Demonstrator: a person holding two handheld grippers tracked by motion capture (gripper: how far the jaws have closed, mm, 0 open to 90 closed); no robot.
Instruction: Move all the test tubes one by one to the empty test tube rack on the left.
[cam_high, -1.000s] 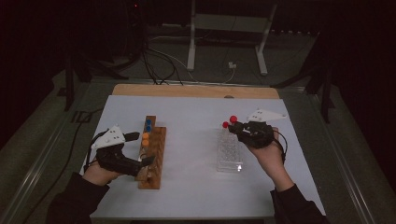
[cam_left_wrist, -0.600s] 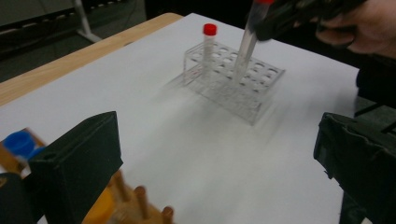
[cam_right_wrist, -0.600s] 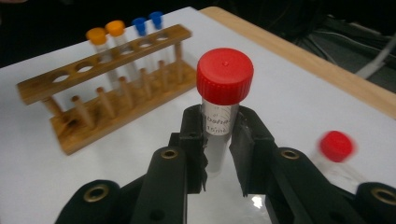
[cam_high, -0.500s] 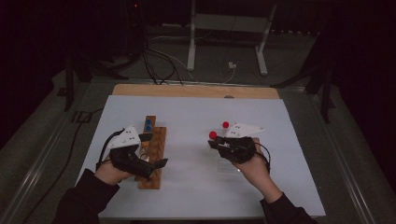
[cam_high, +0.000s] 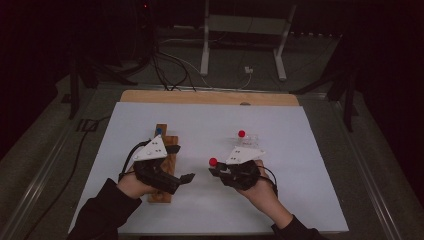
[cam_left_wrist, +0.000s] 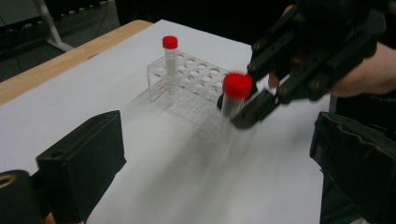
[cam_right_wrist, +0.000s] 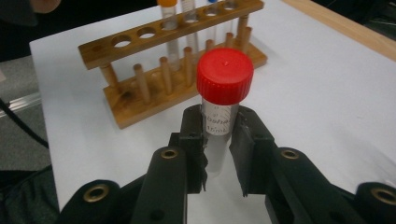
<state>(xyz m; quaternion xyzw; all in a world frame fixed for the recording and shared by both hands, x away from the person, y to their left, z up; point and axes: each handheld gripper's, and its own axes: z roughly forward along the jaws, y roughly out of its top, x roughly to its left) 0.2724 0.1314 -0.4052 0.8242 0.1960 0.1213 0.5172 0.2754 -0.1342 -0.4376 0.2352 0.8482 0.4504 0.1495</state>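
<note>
Clear red-capped tube (cam_right_wrist: 223, 105), upright, clamped below its cap, above the white tabletop.

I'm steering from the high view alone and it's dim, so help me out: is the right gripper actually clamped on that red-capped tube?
Observer: Yes. In the right gripper view the right gripper has both pads pressed on the red-capped tube, just under its cap.
Operator: What's ahead of it?
Observer: The wooden rack, with two front holes open.
Operator: Anything left in the clear rack?
Observer: The left gripper view shows one more capped tube standing in the clear rack.
</note>
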